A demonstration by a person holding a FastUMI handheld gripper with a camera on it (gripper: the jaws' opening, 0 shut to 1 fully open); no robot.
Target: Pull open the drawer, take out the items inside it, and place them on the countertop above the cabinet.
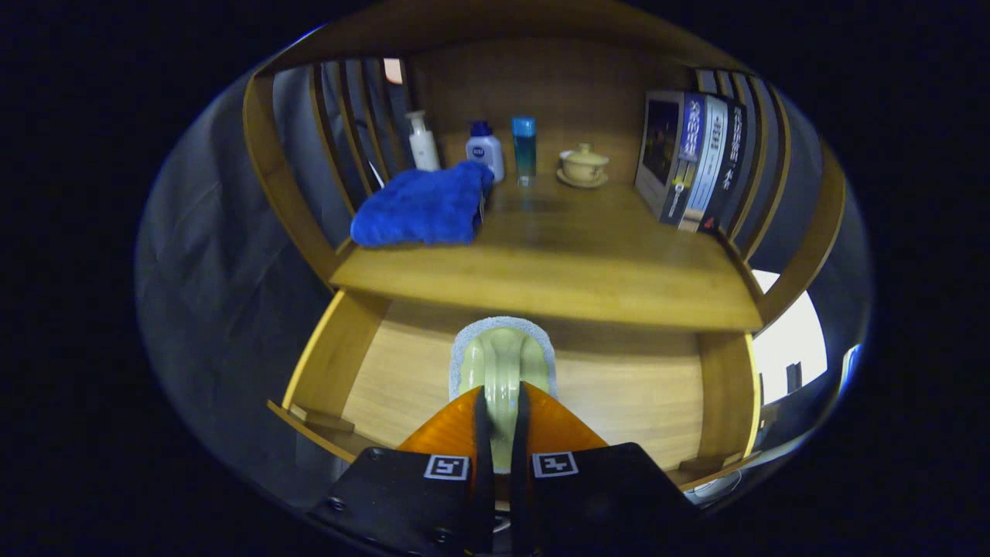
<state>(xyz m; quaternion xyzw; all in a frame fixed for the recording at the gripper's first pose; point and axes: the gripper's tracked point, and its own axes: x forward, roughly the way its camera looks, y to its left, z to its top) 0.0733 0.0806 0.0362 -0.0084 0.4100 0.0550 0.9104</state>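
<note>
Cabinet (302,193): a wooden unit with slatted sides; the worktop (557,271) is its top board, and the open drawer (340,348) sits pulled out below it.
Worktop: already carries a blue towel (425,207) at its left, then a white bottle (421,141), a blue-capped bottle (485,149), a clear blue bottle (524,148) and a lidded cup on a saucer (583,165) along the back, with a row of books (692,158) at the right. The bare stretch in front of the bottles looks the obvious landing place.
Drawer: open, its wooden floor bare around the held item, as far as can be seen.
Task item: a green-handled brush (501,363) with a pale grey pad under it, held over the drawer floor, just below the front edge of the worktop.
Gripper (501,406): the jaws are clenched on the brush's green handle, both orange fingers (448,429) pressing its sides.
Stage (judged): the item is lifted out and is on its way up to the worktop.
Risk, edge strike: raising the brush straight up may catch its far end under the worktop's front edge, as it lies just beneath it.
Risk, slip: the handle looks smooth and rounded, so it could twist between the narrow fingers.
Risk, crowding: reaching too deep could knock the bottles or the cup.
</note>
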